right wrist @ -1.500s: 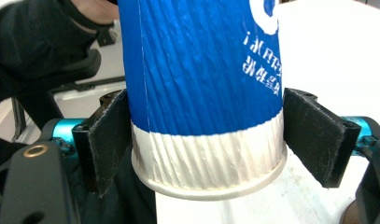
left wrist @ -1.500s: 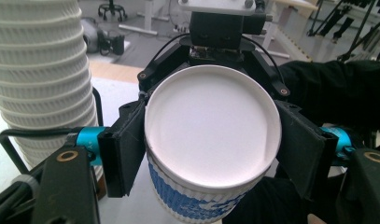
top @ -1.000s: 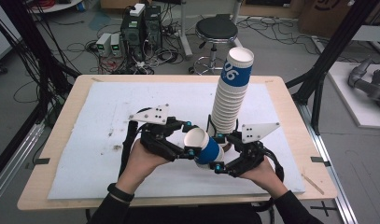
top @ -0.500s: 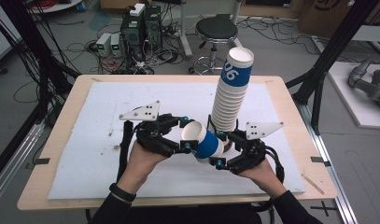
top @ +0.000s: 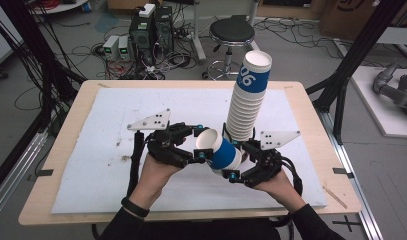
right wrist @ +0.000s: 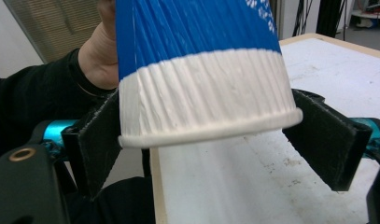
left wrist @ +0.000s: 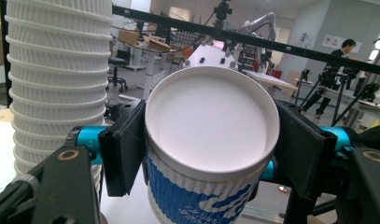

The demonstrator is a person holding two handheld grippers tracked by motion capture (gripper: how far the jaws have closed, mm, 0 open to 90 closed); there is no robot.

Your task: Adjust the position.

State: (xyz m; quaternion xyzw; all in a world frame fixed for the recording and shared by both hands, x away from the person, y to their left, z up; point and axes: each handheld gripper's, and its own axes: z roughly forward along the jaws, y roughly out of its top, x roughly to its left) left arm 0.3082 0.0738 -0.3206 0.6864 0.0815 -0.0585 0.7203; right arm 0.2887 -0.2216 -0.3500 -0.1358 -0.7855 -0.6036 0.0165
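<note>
Item: single blue-and-white cup (top: 222,152), lying tilted between your two grippers, just near of the tall cup stack (top: 246,105). Your left gripper (left wrist: 211,140) is clenching its base end. Your right gripper (right wrist: 211,135) has just been opening around the rim end, releasing, so you are handing the cup leftward.

A ribbed paper cup (top: 222,152) at the centre of the frame has a matt white body, a blue printed band and a smooth rolled rim. The tall stack of cups (top: 247,97) behind it shows the same ridged white paper. The grippers' jaws look like matt black plastic with rough pads. The table (top: 311,107) is pale wood under a scuffed, stained white sheet (top: 101,150).
</note>
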